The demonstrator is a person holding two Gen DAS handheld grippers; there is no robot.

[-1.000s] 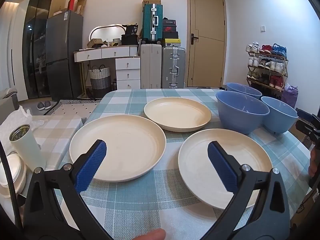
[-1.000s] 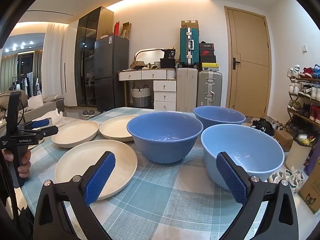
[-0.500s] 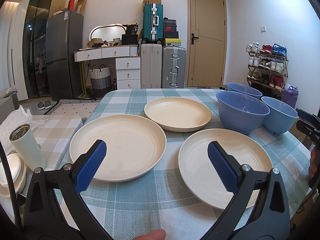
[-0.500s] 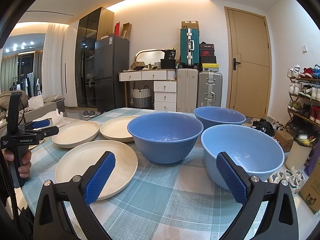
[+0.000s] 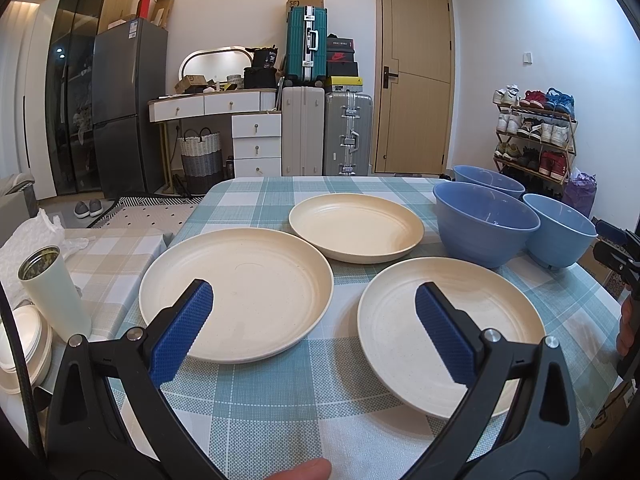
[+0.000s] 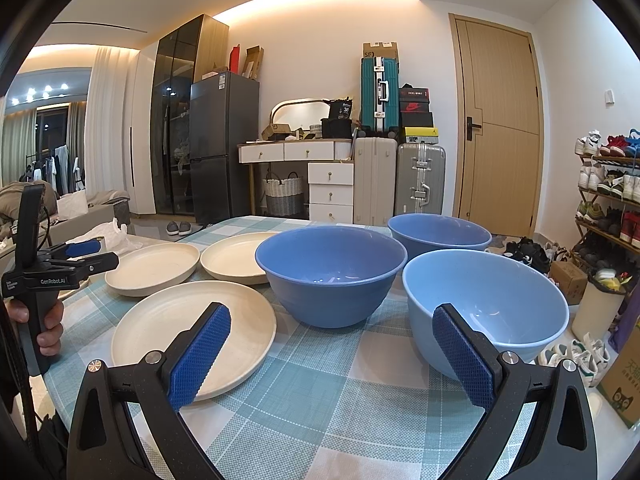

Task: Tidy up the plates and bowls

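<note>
Three cream plates lie on the checked tablecloth: a left plate (image 5: 248, 280), a far plate (image 5: 356, 226) and a right plate (image 5: 404, 320). Three blue bowls stand to their right: a darker one (image 6: 332, 264), a far one (image 6: 440, 232) and a lighter near one (image 6: 500, 304). My left gripper (image 5: 314, 328) is open and empty, low over the near table edge between the left and right plates. My right gripper (image 6: 332, 356) is open and empty, in front of the darker and lighter bowls. The left gripper also shows in the right wrist view (image 6: 76, 256).
A pale tumbler (image 5: 52, 292) and stacked white dishes (image 5: 20, 344) sit on a lower surface left of the table. Suitcases, a dresser and a fridge stand behind. A shoe rack (image 5: 536, 136) and a cardboard box (image 6: 624, 376) are at the right.
</note>
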